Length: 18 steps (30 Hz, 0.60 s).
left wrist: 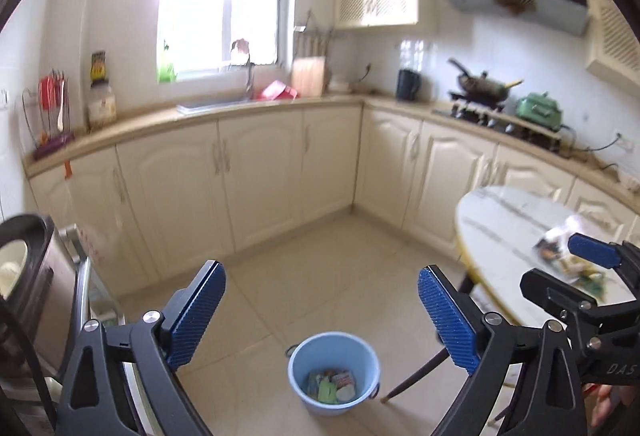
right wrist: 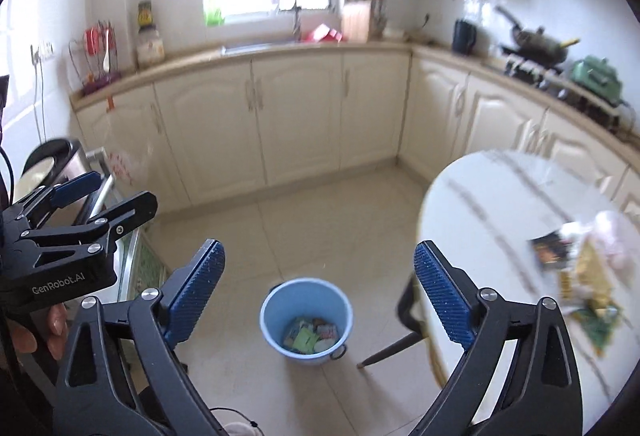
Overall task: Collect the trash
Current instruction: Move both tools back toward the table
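Observation:
A light blue bucket point(left wrist: 336, 348) point(right wrist: 306, 296) stands on the tiled floor, with several colourful wrappers point(left wrist: 332, 386) point(right wrist: 312, 334) lying in its bottom. More wrappers and crumpled tissue point(left wrist: 568, 256) point(right wrist: 580, 268) lie on the round white marble table point(left wrist: 500, 228) point(right wrist: 480, 195) at the right. My left gripper point(left wrist: 322, 316) point(right wrist: 104, 201) is open and empty, high above the bucket. Beside it my right gripper point(right wrist: 320, 296) point(left wrist: 568, 272) is also open and empty, near the table's edge.
Cream cabinets point(left wrist: 260, 171) run along the back and right walls under a counter with a sink point(left wrist: 216, 103), a wok on the stove point(left wrist: 480, 87) and a green pot point(left wrist: 540, 109). A dark appliance point(left wrist: 24, 276) sits on a metal rack at left. Black table legs point(right wrist: 400, 344) slant beside the bucket.

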Each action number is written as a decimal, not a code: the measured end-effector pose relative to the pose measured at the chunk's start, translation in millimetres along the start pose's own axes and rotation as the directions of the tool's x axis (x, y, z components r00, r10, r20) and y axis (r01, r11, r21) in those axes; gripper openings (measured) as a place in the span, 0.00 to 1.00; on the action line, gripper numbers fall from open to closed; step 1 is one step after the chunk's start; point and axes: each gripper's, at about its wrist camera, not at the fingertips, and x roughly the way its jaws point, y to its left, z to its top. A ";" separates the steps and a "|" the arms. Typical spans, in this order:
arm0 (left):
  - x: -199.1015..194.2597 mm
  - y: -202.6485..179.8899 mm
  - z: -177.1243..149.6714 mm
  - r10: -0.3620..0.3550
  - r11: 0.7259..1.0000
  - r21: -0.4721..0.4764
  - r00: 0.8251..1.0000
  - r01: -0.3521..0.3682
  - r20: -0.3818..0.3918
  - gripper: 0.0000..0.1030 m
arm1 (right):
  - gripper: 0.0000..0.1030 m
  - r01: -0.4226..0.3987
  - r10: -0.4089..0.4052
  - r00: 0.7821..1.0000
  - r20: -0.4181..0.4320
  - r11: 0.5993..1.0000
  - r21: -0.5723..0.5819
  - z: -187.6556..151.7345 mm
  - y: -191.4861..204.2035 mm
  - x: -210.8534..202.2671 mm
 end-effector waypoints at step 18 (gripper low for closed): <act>-263.3 -109.1 -151.6 -0.132 0.990 0.088 0.934 0.109 0.332 0.99 | 1.00 0.214 -0.242 0.905 0.350 0.970 0.118 22.5 -34.8 -277.1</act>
